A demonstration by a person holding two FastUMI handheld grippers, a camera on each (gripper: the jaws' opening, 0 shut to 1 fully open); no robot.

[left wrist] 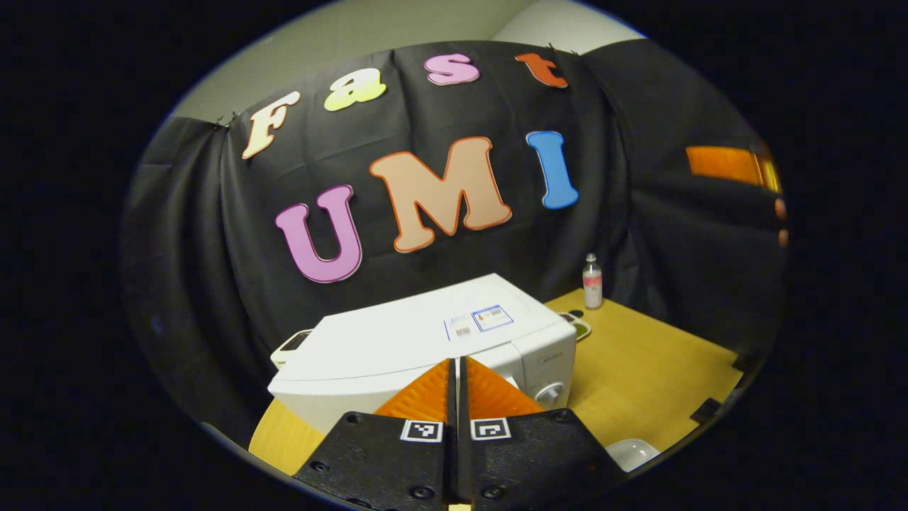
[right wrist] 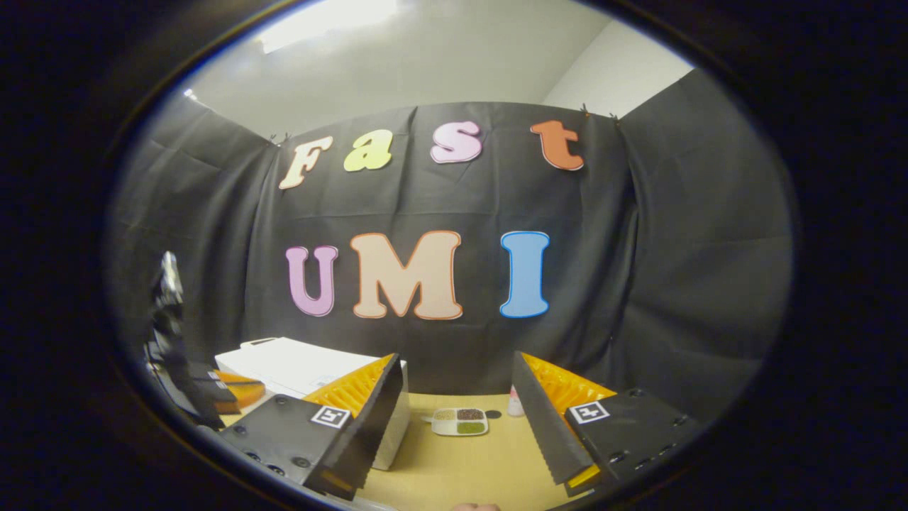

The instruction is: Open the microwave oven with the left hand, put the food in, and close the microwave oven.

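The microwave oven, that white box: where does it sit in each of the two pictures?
Left gripper view: the microwave oven sits low at centre, just beyond the fingers.
Right gripper view: it sits low on the left, partly behind a finger.
Shared landmark: the small bottle on the table beyond its right side.

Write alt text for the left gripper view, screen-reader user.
The left claw, fingers closed together, hovers above and in front of a white microwave oven standing on a wooden table. A small bottle stands at the table's far edge against the black cloth wall, and part of a white dish shows near the claw.
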